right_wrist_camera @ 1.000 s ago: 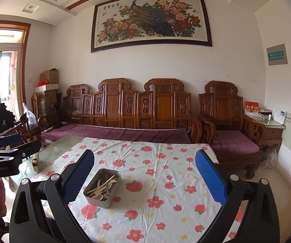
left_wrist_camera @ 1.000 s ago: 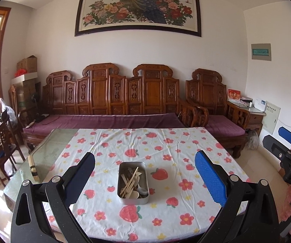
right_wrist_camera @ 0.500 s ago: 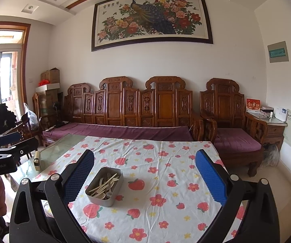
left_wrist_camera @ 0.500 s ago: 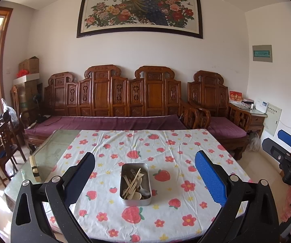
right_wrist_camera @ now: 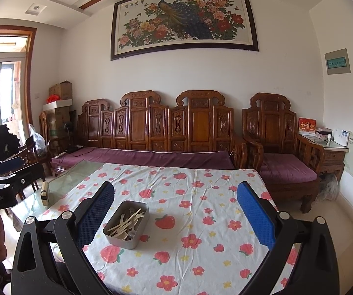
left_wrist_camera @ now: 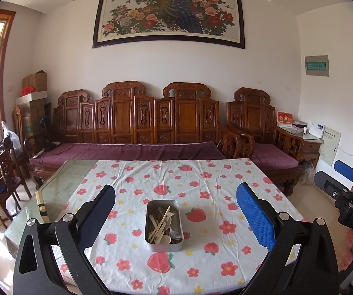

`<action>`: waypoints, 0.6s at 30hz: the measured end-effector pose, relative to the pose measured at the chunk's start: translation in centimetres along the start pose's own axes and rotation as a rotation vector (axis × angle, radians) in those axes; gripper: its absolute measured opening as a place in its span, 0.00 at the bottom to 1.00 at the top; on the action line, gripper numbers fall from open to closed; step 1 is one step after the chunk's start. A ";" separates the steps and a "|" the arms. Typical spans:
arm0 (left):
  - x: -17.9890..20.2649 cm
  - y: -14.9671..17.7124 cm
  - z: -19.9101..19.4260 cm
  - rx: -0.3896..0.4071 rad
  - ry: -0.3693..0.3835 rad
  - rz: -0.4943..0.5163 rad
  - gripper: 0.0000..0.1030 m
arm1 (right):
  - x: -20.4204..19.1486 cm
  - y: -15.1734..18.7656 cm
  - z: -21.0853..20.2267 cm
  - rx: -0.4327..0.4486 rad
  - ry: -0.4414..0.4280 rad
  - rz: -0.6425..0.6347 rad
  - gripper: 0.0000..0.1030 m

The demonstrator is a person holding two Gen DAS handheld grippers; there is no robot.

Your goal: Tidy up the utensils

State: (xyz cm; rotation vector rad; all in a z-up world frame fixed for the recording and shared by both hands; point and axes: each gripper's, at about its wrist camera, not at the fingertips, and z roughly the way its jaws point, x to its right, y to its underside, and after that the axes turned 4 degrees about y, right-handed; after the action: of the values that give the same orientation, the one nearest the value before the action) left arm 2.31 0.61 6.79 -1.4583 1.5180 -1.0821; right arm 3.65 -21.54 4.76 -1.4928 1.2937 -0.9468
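Pale wooden utensils (left_wrist_camera: 160, 223) lie jumbled in the rectangular metal tin (left_wrist_camera: 164, 244) mid-tabletop (left_wrist_camera: 201, 172); left claw (left_wrist_camera: 176, 216) and right claw (right_wrist_camera: 175, 215) hover spread, empty, nearside, facing it.

1. Between the spread fingers of the left gripper (left_wrist_camera: 175, 213), the tin (left_wrist_camera: 164, 243) looks like dull brushed metal, matt grey.
2. The utensils (left_wrist_camera: 161, 225) inside it look like pale wood or bamboo, unpolished; one spoon (left_wrist_camera: 175, 233) is glossy white.
3. The gripper's pads (left_wrist_camera: 255, 216) are blue with a rough dimpled texture; its frame is speckled black plastic, matt.
4. Under the tin, the tablecloth (left_wrist_camera: 201, 172) is thin cloth, matt and lightly creased.
5. Left of the left gripper, the table top (left_wrist_camera: 63, 191) is bare glass, glossy.
6. Beyond the right gripper (right_wrist_camera: 175, 212), the bench (right_wrist_camera: 166, 127) is carved, varnished wood with a soft sheen.
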 end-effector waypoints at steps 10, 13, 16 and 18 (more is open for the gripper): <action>0.1 0.1 -0.1 0.002 0.001 0.000 0.93 | -0.1 0.4 0.2 -0.009 -0.004 0.002 0.98; 0.0 0.1 -0.1 0.002 0.001 0.000 0.93 | -0.2 0.5 0.3 -0.010 -0.004 0.001 0.98; 0.0 0.1 -0.1 0.002 0.001 0.002 0.93 | -0.2 0.6 0.3 -0.010 -0.007 0.004 0.98; 0.0 0.1 -0.1 0.002 0.001 0.000 0.93 | -0.3 0.7 0.3 -0.011 -0.007 0.002 0.98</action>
State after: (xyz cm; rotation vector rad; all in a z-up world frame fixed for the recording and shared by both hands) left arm 2.21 0.59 6.73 -1.4567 1.5178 -1.0841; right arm 3.69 -21.24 3.97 -1.5019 1.2969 -0.9338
